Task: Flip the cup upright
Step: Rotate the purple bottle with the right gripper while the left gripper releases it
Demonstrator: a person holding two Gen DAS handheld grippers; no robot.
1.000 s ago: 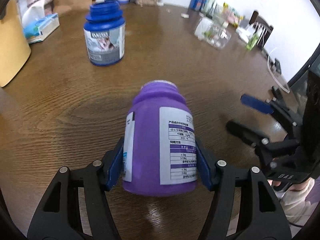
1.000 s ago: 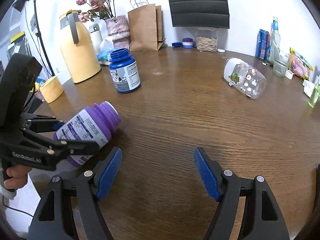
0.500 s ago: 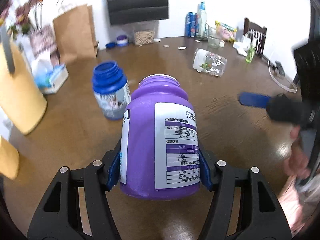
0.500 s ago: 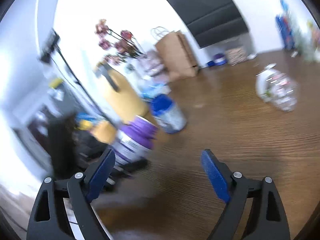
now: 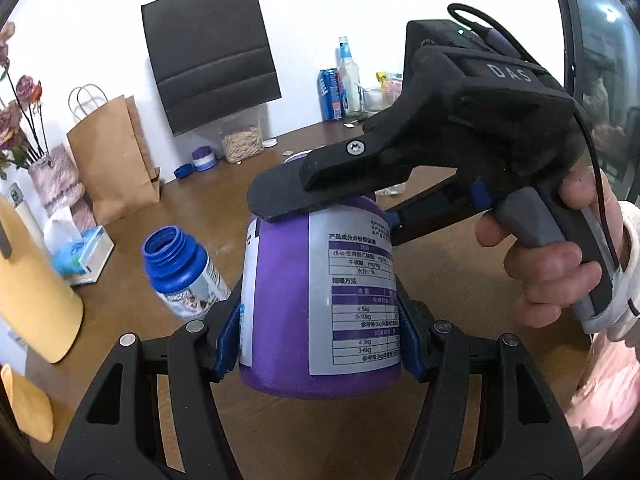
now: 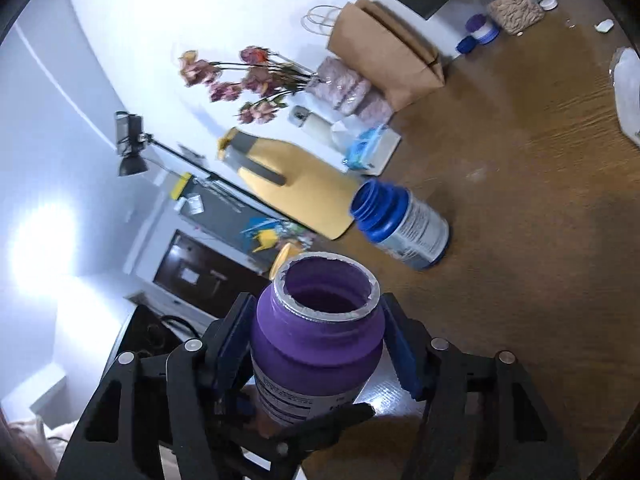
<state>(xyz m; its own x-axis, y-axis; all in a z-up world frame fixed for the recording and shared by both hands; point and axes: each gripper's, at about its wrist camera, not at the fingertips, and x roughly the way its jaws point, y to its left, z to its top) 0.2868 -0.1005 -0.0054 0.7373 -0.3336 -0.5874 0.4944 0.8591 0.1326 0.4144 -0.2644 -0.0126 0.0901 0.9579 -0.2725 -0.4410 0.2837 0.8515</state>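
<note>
The cup is a purple jar with a white label and no lid; its foil-rimmed mouth shows in the right wrist view. My left gripper is shut on the jar's lower body and holds it in the air above the brown table, mouth away from the camera. My right gripper comes in from the right, held by a hand. Its blue pads press both sides of the jar's shoulder just below the neck. The jar's base is hidden.
A blue open jar stands on the table to the left behind the purple one. A yellow jug, a tissue box, a brown paper bag and a vase of flowers line the left and back. A clear bottle lies far right.
The left gripper has lifted the purple jar from lying on the table up into the air. The right gripper swung over from the right and shut on the jar's shoulder.
</note>
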